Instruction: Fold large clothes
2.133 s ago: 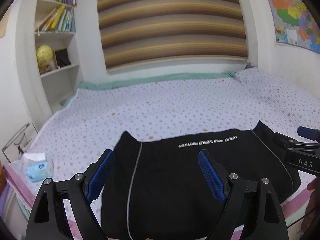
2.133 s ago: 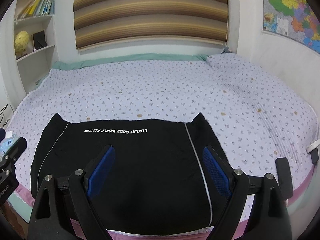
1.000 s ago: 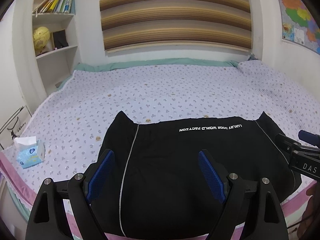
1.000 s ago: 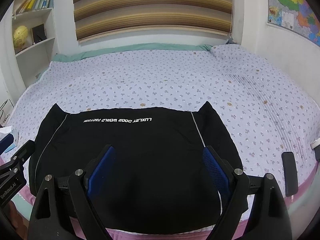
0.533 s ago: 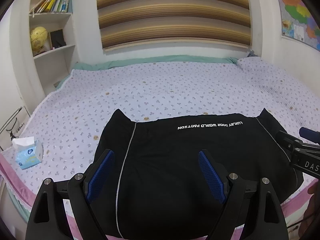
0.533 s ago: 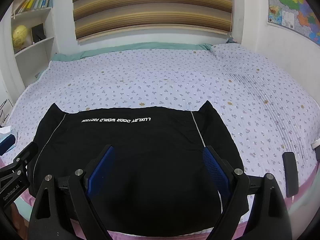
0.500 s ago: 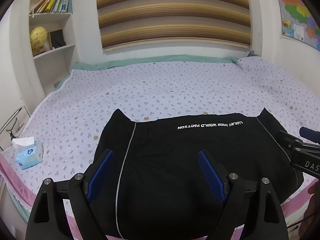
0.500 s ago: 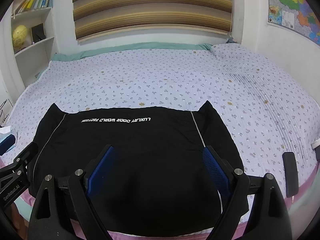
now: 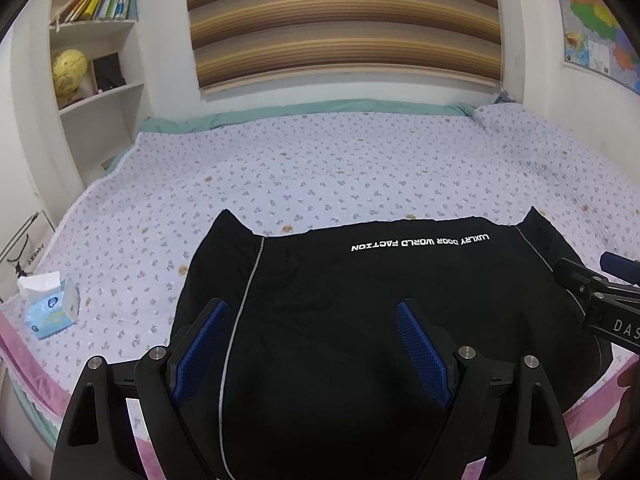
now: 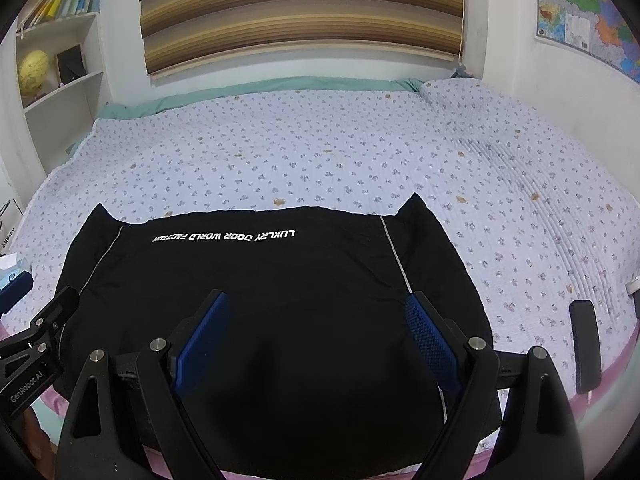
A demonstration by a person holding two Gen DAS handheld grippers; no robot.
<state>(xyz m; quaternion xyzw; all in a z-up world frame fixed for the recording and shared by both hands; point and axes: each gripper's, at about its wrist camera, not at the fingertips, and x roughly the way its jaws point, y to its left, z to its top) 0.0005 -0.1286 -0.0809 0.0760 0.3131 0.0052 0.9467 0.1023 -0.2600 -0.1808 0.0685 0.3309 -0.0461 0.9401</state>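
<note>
A black garment (image 9: 360, 304) with white lettering and thin white piping lies folded flat at the near edge of the bed (image 9: 320, 168). It also shows in the right wrist view (image 10: 260, 292). My left gripper (image 9: 312, 320) is open and empty, held above the garment's left half. My right gripper (image 10: 316, 316) is open and empty, held above its right half. Each gripper's body shows at the edge of the other's view.
A blue tissue box (image 9: 50, 308) sits on the bed's left edge. A black phone (image 10: 585, 344) lies on the bed's right edge. A bookshelf with a yellow globe (image 9: 68, 68) stands at the left wall. A striped blind hangs behind.
Both grippers have drifted slightly, so the garment sits a little further off in both views. The garment has not moved, and both grippers stay open.
</note>
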